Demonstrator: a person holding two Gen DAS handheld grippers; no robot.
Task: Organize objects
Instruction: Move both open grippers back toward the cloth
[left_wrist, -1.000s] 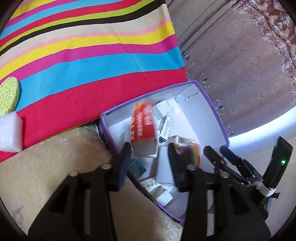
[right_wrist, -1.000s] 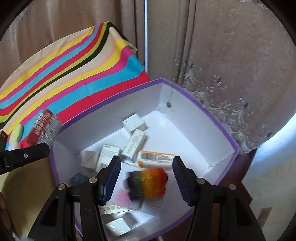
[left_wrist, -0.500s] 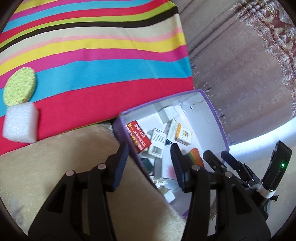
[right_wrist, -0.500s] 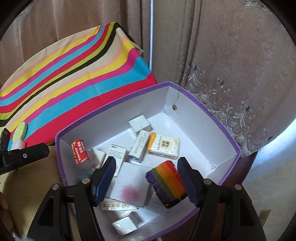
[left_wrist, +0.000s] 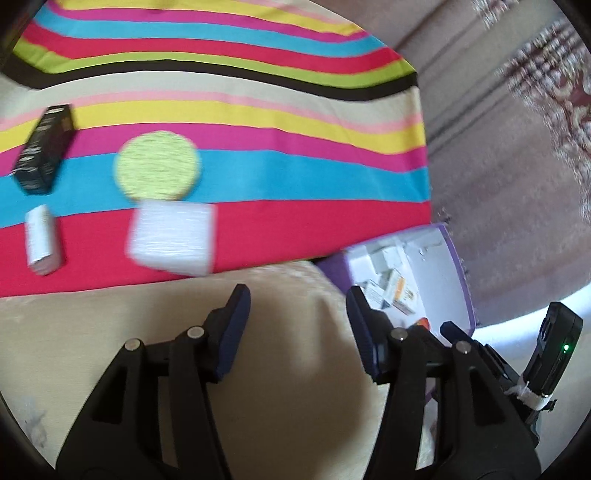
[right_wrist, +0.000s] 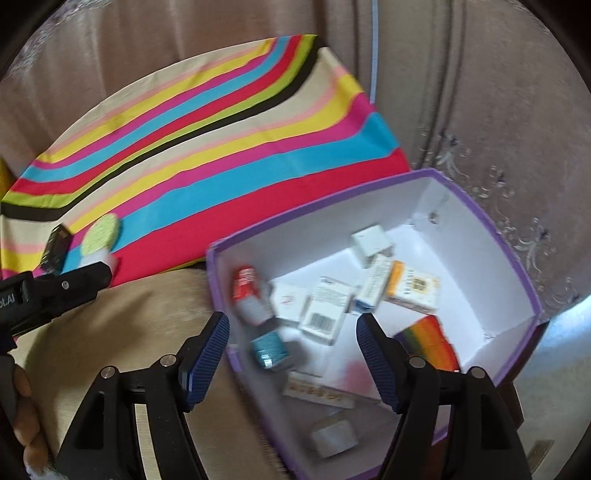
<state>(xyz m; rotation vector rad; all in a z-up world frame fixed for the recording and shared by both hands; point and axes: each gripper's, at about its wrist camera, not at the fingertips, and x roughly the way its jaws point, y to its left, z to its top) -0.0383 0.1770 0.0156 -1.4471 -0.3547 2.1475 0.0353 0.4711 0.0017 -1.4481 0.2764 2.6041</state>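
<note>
The left gripper has just been opening, nothing between its jaws, over beige cloth. The right gripper, jaws also just opened and empty, hangs over the purple box of small cartons. Next, I judge: fetch the white foam block from the striped cloth.
</note>
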